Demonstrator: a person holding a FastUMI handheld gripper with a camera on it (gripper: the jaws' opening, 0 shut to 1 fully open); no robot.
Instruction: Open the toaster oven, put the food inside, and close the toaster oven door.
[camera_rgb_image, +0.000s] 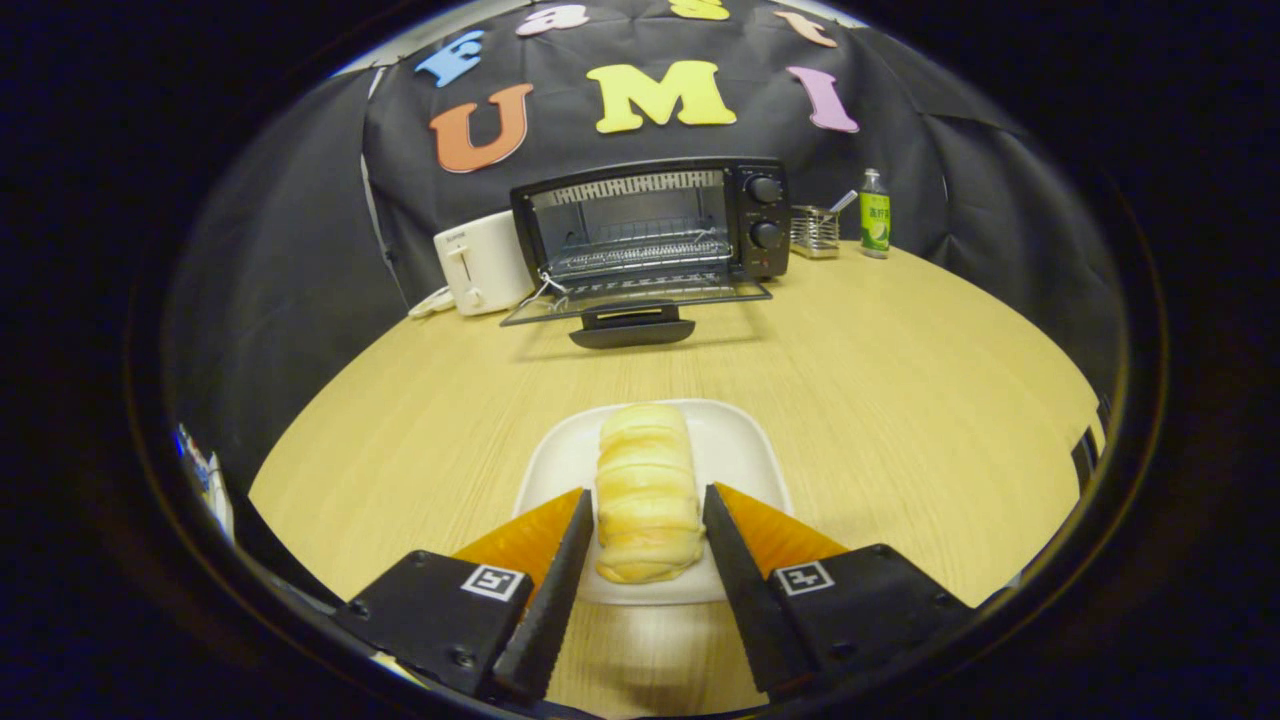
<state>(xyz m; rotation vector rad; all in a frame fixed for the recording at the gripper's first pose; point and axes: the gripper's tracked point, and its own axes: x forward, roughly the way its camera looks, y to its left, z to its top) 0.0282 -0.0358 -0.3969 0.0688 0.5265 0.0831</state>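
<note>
A pale, ridged bread roll (645, 450) lies lengthwise on a white plate (745, 450) on the wooden table. My gripper (647, 492) has closed to the roll's width, with one finger pressing on each long side of its near half. Beyond the plate, at the far edge of the table, stands the black toaster oven (760, 215). Its glass door (640, 292) is folded down flat toward me, with the handle (630, 327) at its front edge. The wire rack (630, 258) inside is bare.
A white pop-up toaster (480, 262) stands against the oven's left side. To the oven's right are a wire basket (813, 232) and a green bottle (875, 215). Bare wooden table (900, 380) stretches between the plate and the oven door.
</note>
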